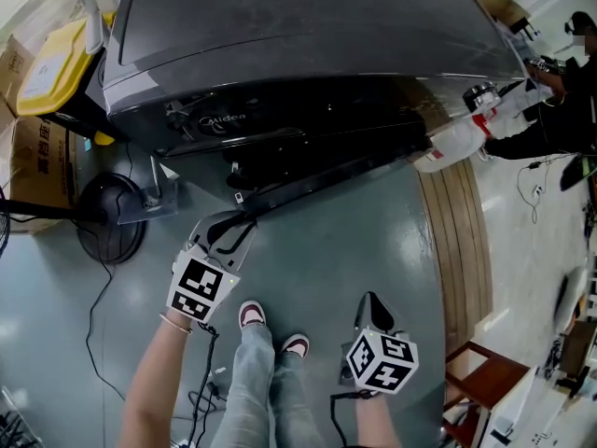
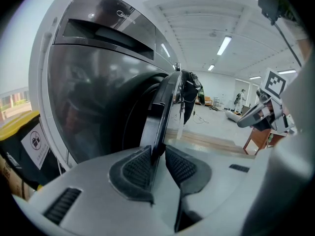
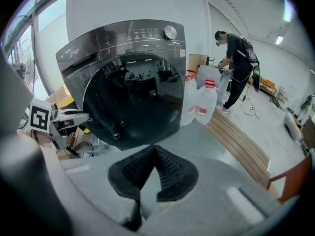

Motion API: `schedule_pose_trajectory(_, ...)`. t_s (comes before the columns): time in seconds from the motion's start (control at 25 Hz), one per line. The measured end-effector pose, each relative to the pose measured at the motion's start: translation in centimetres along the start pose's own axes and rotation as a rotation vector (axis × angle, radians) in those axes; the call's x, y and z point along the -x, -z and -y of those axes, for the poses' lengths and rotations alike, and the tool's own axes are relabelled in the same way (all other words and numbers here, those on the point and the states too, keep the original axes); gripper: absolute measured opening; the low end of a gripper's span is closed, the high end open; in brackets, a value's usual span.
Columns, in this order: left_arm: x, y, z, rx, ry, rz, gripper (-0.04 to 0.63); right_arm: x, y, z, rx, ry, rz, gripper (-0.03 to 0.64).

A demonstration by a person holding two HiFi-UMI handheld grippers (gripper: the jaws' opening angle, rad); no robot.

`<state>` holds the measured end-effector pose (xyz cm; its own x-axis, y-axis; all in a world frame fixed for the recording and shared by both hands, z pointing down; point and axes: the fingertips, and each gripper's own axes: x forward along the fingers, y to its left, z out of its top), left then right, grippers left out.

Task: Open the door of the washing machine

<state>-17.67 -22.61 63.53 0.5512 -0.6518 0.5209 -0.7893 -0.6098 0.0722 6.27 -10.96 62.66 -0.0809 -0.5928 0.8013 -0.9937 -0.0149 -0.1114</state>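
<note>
2 grippers show, but only 1 is on the job: the left gripper (image 1: 235,224) is clamped on the free edge of the door (image 1: 317,177). The door stands ajar from the washer (image 1: 308,35), which fills the upper half of the head view. In the left gripper view the door's thin rim runs straight up from between the pads, with the drum opening to its left. The right gripper (image 1: 373,302) — jaws together, empty — hangs at lower right, well apart from the door. The next move likely pulls that edge toward the lower frame, arcing about a hinge that seems to lie on the right.
</note>
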Motion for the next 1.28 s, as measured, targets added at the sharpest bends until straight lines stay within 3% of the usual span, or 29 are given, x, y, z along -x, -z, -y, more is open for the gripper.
schedule_pose_trajectory(0.16,0.4,0.2,1.0,-0.012,-0.013,0.012,0.086,0.1,0.0,0.4,0.036,-0.008,0.011,0.005)
schedule_pose_trajectory(0.32,0.6,1.0,3.1,-0.024,-0.009,-0.010,0.081,0.9,2.1,2.3,0.008,0.011,-0.022,0.005)
schedule_pose_trajectory(1.28,1.5,2.4,9.3,-0.003,0.031,-0.028,0.074,4.3,5.0,5.7,-0.035,0.040,0.004,0.005)
